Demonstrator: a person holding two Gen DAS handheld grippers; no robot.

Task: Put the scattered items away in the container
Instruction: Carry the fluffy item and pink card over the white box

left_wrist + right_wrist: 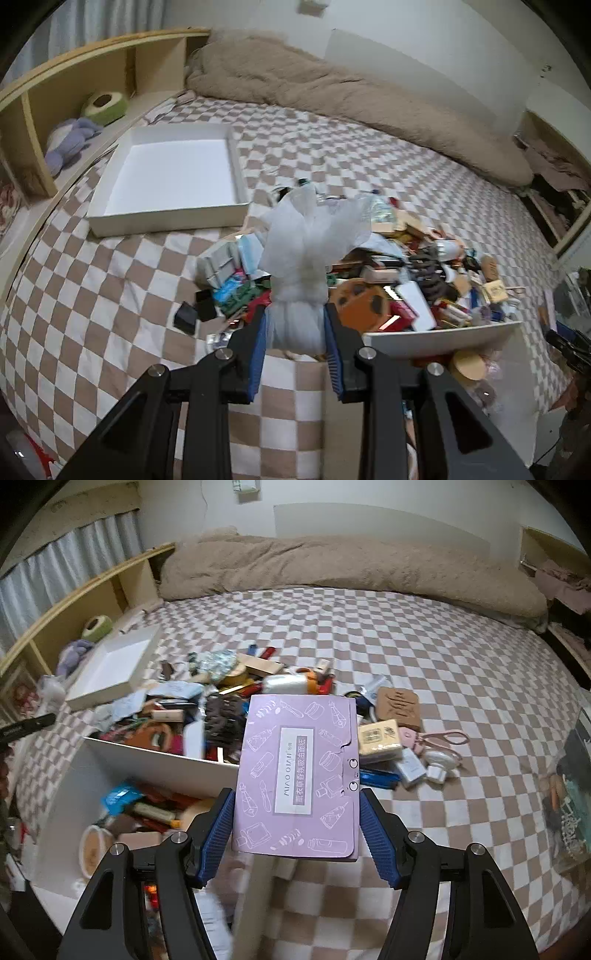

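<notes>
My left gripper (295, 325) squeezes a white mesh bag (306, 254) – my right gripper (297, 812) pinches a purple packet (299, 775). Both are up over the checked bed (110, 277); the white box (166, 184) sits far off.

Checkered bed (110, 280): white tray (173, 177), clutter pile (406, 273).

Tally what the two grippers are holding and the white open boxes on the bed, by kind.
White mesh bags, in the left gripper: 1
Purple cardboard packets, in the right gripper: 1
White open boxes: 2
Total: 4
</notes>
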